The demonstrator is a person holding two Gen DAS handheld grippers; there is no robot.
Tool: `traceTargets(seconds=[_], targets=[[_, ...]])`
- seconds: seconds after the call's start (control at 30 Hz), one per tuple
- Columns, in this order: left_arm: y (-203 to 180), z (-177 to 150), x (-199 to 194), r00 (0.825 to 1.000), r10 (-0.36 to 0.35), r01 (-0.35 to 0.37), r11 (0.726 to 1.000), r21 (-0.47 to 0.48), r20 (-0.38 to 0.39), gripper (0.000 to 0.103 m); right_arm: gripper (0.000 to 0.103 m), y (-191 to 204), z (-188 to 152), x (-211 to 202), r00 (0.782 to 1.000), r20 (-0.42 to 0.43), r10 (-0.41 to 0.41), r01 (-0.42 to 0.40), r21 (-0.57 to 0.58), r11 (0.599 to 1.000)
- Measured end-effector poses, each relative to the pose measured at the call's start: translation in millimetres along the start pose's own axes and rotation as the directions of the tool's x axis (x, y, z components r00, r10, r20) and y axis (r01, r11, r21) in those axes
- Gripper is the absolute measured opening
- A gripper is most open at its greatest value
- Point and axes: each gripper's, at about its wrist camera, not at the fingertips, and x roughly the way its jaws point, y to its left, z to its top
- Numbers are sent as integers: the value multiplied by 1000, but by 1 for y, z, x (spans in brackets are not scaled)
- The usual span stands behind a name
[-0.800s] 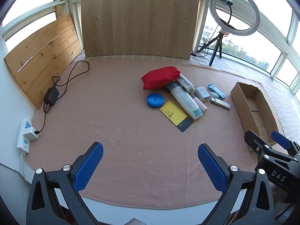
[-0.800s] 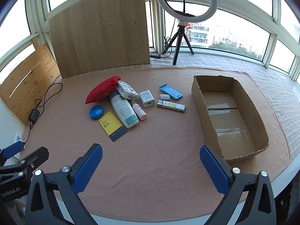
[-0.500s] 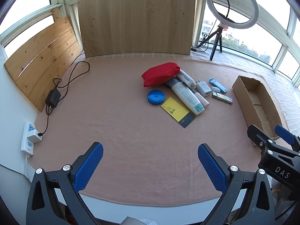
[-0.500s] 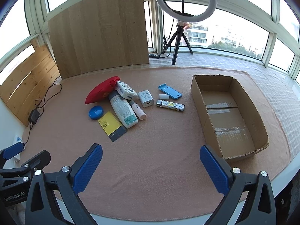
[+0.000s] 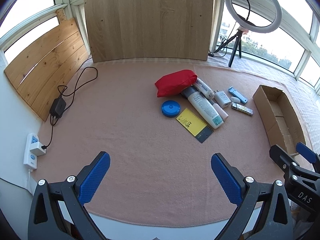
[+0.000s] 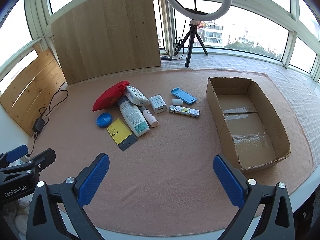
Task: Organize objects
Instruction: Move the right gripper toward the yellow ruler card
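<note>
Objects (image 6: 136,110) clustered well ahead of both gaping hand-held grippers (image 6: 161,175).

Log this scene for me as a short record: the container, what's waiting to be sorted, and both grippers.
container: cardboard box, open top, nothing inside
loose items: red pouch, white bottle, blue round case, yellow card, white charger, patterned stick
surface: pink mat
left gripper: jaws open, holding nothing
right gripper: jaws open, holding nothing

- Left gripper (image 5: 160,170) is held wide open above pink mat (image 5: 124,132).
- Items are clustered mid-mat: red pouch (image 5: 175,82), white bottle (image 5: 204,107).
- Cardboard box (image 5: 266,104) is seen right.
</note>
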Motion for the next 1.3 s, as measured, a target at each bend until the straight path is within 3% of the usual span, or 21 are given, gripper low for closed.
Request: traceTargets(seconds=[0.47,1.3], targets=[[-6,26,23,1000,-5,5,1000,21,16,102,103,-16,20,8,1000,23,-10,9,49,999],[11,54,54,999,1,-1,1000,5,39,102,103,-8,49,38,998,-10,57,-56,76,996]])
